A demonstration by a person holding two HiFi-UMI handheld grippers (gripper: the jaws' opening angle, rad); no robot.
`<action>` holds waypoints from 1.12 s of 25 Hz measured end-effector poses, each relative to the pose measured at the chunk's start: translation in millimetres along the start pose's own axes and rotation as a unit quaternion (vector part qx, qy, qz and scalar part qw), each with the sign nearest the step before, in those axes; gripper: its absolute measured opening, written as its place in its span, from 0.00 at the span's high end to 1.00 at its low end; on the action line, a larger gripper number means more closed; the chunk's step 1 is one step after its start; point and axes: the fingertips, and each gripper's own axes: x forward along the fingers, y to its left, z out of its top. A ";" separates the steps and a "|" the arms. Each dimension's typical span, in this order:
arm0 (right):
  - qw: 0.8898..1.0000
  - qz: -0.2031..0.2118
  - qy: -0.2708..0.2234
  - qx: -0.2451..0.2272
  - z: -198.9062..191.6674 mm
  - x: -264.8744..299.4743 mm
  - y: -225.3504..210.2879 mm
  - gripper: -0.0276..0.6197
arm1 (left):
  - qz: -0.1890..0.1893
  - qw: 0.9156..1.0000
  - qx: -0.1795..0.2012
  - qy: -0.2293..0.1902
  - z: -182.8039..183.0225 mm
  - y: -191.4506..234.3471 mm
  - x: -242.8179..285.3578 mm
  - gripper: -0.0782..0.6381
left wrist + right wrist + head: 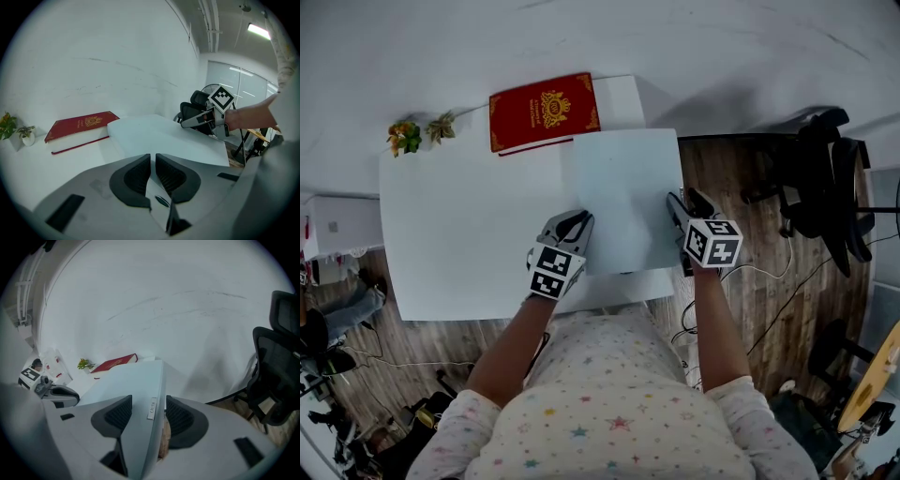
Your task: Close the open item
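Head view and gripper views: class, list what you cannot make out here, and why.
Laptop inside: covered by its own lid, every view.
Red book cover lettering: too small, head view.
Right gripper: whether its pads press the lid is unclear in the right gripper view.

Left gripper jaws pressed together on nothing, white table below, pale lid raised ahead, right gripper at its far edge, red book left, small plants beyond, black chair behind.
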 end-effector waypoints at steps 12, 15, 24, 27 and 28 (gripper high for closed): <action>0.999 -0.010 0.001 0.039 -7.7 7.2 -7.3 0.58 | 0.006 1.000 0.018 0.005 0.9 -0.4 0.6 0.84; 0.999 -0.015 -0.001 0.029 -7.3 6.7 -7.3 0.58 | 0.004 1.000 0.016 0.000 1.9 -0.7 -0.1 0.84; 0.999 -0.034 0.003 -0.025 -4.1 6.5 -3.2 0.60 | 0.004 1.000 0.003 -0.018 3.5 0.6 -4.5 0.84; 0.999 -0.037 0.006 -0.032 -3.8 6.5 -3.7 0.60 | 0.020 0.999 -0.023 -0.018 1.9 7.9 -10.4 0.84; 0.999 -0.038 0.007 -0.033 -3.8 6.5 -3.8 0.60 | 0.024 0.999 -0.029 -0.020 1.8 10.8 -13.5 0.84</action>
